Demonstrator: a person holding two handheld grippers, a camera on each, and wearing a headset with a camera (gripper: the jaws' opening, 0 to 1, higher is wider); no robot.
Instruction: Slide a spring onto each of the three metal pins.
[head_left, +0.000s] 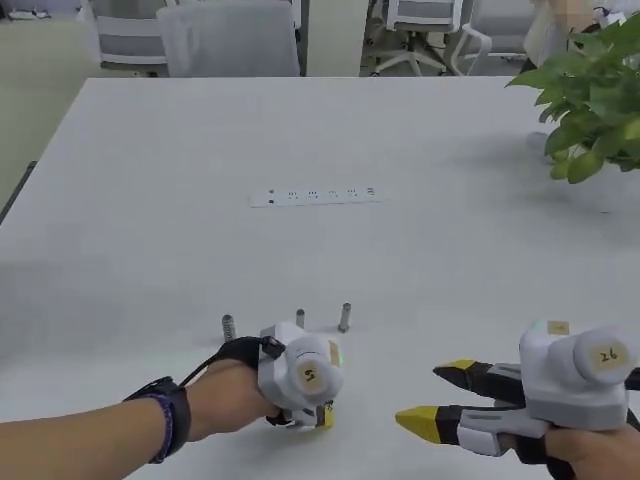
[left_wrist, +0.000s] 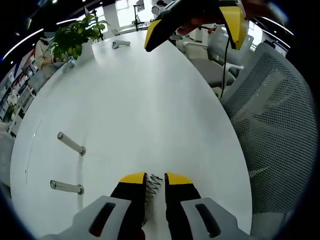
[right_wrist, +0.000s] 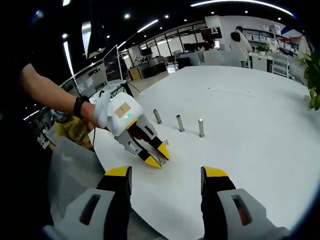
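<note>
White table (head_left: 150, 180): your right gripper (right_wrist: 166, 172) hung near edge, jaws spread, holding nothing. Your left gripper (left_wrist: 152, 177) sat just before three upright pins (head_left: 300, 318), jaws pinched on spring (left_wrist: 153, 184). Spring lay between tips, long axis along jaws, free end poking forward. Right gripper view showed leftmost pin (right_wrist: 157, 116) wearing coil; left gripper view showed pinched spring's turns close up.

Sticker (head_left: 608, 355) on R tongs (head_left: 420, 394) reads "26"; L tongs (head_left: 322, 416) sticker (head_left: 308, 375) not legible
</note>
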